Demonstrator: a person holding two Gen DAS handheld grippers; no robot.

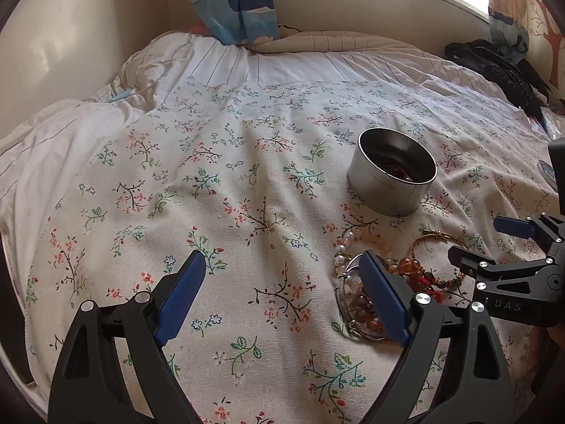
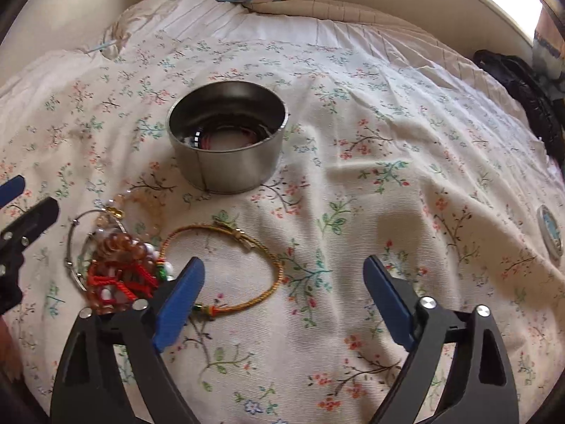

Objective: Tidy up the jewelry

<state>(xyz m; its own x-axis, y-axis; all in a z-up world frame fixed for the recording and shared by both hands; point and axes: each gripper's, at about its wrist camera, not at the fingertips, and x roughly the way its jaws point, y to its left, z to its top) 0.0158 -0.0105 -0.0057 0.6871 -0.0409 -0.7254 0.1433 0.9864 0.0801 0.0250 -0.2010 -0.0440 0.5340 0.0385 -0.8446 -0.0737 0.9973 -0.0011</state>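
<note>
Blue pads of my right tool (image 2: pixel 284 291) fill the bottom of its own view, spread apart with nothing but floral bedspread (image 2: pixel 353 183) between them; it is released and holds nothing. Just past its left pad lies the gold cord bracelet (image 2: pixel 226 265), a flattened loop whose long axis runs roughly across the view, from the bead pile toward the gap between my pads. One pad partly covers its near arc, so I judge the next close needs a small shift toward the bead pile to bring the cord between both pads.

Taking the metal tin (image 2: pixel 227 141) as landmark: the gold cord bracelet lies on the near side of it, well apart from its wall, and the tangled bead bracelets (image 2: pixel 120 265) lie near-left of it, touching the cord loop's left end. The tin stands upright and open, with a few pieces already in its bottom.

My left tool (image 1: pixel 284 293) is also released, jaws wide, empty. Its right pad hangs over the bead pile (image 1: pixel 367 304), so the left is nearer the beads and the right nearer the cord.

From the left wrist I see the right tool (image 1: pixel 487 243) beside the pile, but most of the gold loop is hidden there; only the right wrist shows its whole outline and the tin's contents
</note>
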